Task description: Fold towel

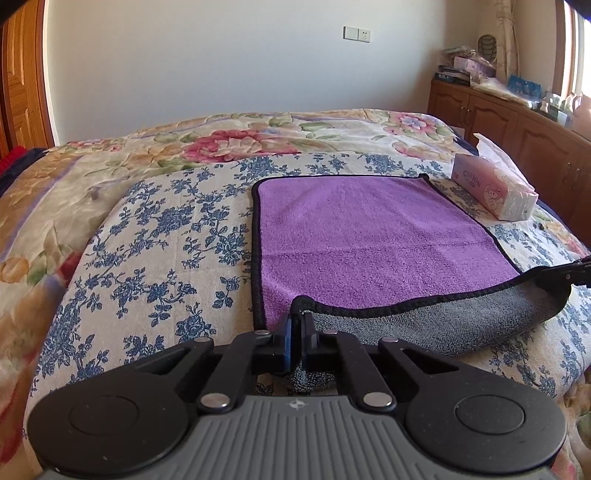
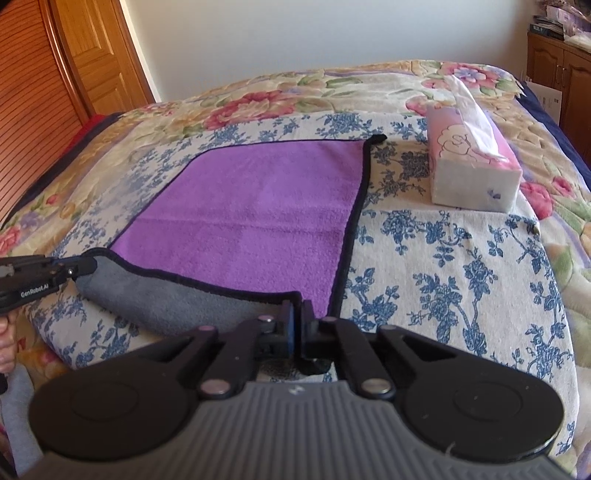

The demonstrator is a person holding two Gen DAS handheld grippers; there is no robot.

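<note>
I had the soft purple microfibre towel with grey underside [image 1: 369, 236] flat on the floral bedspread [image 1: 155, 236], left gripper [image 1: 297, 317] and right gripper [image 2: 297, 306] pinching near corners; limp, light, best held at the hem.

Quick count: one towel [image 1: 369, 240], purple on top with a grey underside, straight ahead of both hand-held grippers. Two hand-held grippers total, the left hand-held gripper [image 1: 296, 321] and the right hand-held gripper [image 2: 296, 310], each pinched on a near corner. One tissue box [image 2: 476, 166] ahead and right of the right one. One bed [image 1: 166, 236], one wall switch plate [image 1: 357, 34], far ahead.
</note>
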